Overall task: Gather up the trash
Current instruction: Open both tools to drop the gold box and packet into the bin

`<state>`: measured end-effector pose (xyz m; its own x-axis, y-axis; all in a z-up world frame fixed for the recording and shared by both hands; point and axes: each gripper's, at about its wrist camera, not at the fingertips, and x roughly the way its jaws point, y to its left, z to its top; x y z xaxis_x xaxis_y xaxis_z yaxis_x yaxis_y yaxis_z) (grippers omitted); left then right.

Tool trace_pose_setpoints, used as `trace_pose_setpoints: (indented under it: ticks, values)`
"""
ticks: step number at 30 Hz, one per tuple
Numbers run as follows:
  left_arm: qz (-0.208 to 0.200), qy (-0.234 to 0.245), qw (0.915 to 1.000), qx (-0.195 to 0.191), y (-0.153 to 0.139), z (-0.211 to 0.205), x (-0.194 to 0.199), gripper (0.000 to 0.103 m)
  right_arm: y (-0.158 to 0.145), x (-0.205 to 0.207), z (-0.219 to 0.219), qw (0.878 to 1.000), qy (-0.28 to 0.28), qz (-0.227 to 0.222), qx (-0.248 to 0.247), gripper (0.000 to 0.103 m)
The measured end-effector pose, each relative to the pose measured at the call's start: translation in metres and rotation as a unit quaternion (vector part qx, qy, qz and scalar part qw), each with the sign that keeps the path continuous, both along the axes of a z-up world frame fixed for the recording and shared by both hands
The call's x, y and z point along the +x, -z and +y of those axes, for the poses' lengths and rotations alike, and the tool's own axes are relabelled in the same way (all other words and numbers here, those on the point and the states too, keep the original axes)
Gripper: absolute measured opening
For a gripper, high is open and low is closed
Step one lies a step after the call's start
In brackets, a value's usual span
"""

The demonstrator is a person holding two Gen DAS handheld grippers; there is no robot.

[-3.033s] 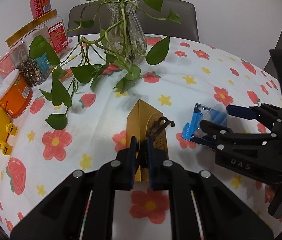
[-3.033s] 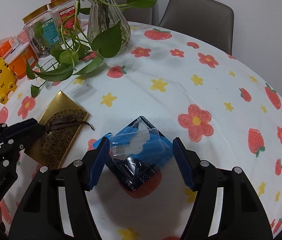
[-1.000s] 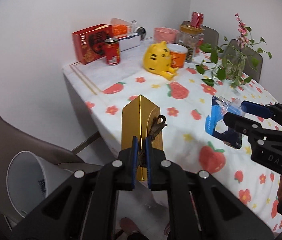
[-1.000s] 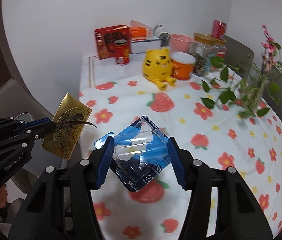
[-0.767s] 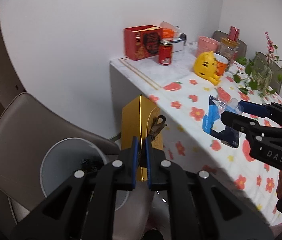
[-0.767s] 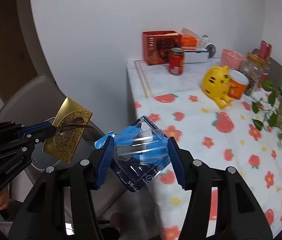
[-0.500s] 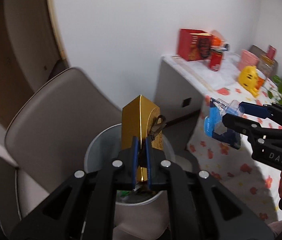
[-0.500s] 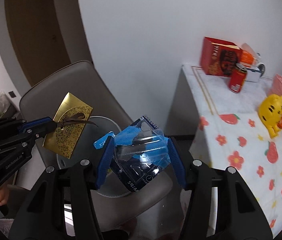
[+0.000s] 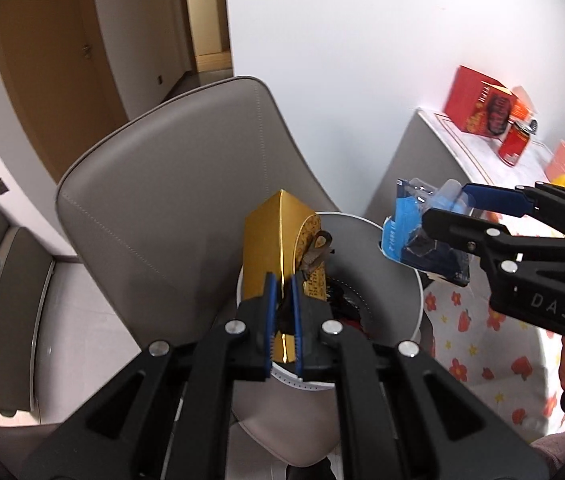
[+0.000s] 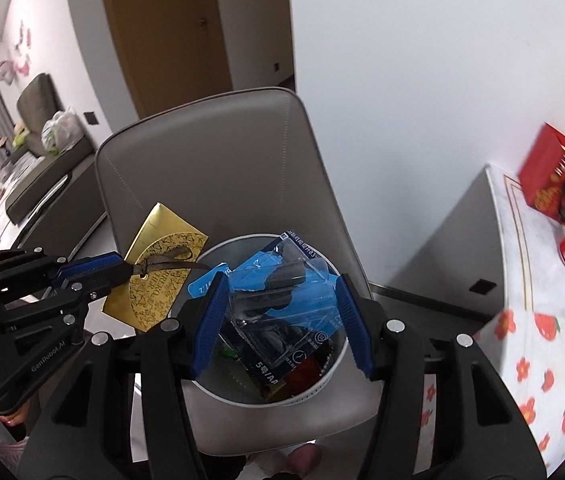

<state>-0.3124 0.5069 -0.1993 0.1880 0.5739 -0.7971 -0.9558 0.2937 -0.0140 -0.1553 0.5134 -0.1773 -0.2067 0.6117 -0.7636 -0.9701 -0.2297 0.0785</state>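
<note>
Left gripper [image 9: 282,300] pinches gold box [image 9: 270,240]; right gripper [image 10: 280,320] clamps blue pack [image 10: 282,296]; both above white bin [image 10: 322,380] on chair [image 10: 218,168], box at 9 o'clock of pack.

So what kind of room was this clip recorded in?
Most likely the dining area of a home. A table under a flowered tablecloth stands beside a grey padded chair, a sofa shows in the room beyond, and a white waste bin sits on the chair seat.
</note>
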Motion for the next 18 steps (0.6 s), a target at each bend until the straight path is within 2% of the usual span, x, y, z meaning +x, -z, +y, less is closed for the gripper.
trace_pose_setpoints:
  ticks: [8, 18]
  values:
    - [0.002, -0.018, 0.9998, -0.001, 0.004, 0.007, 0.001, 0.008, 0.005, 0.000, 0.009, 1.000, -0.024, 0.003, -0.010, 0.054]
    - [-0.001, -0.017, 0.9999, -0.002, 0.003, 0.005, 0.006, 0.009, 0.004, 0.002, 0.018, 1.000, -0.024, 0.005, -0.017, 0.055]
